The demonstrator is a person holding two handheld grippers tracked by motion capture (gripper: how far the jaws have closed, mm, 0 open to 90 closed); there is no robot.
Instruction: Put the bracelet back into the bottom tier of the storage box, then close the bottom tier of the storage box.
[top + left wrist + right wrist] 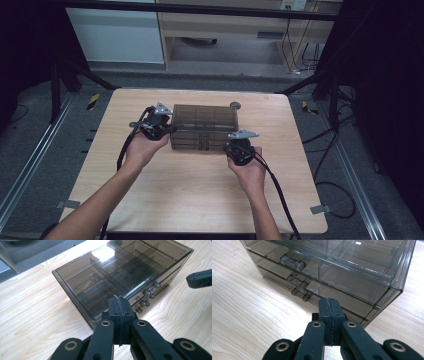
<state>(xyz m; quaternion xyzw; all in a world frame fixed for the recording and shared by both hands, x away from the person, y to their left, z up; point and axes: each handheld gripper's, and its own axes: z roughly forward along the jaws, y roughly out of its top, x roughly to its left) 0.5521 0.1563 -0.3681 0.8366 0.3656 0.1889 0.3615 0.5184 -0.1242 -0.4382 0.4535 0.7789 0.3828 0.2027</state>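
A smoky clear plastic drawer cabinet (pixel 204 125) stands in the middle of the wooden table (pixel 190 190), its three drawers with small handles (pixel 297 290) facing the person. My left gripper (pixel 167 129) sits at the cabinet's left front corner (pixel 92 321), jaws pressed together with nothing between them (pixel 119 300). My right gripper (pixel 235 145) is at the cabinet's right front corner (pixel 372 315), also shut and empty (pixel 329 302). Its tip appears as a dark shape (pixel 200 278) in the left gripper view.
A small round dark object (pixel 235 105) lies on the table behind the cabinet's right rear corner. Black cables (pixel 280 195) trail from both grippers toward the near edge. Bare wood stretches in front of the cabinet. Metal rails and stands border the table.
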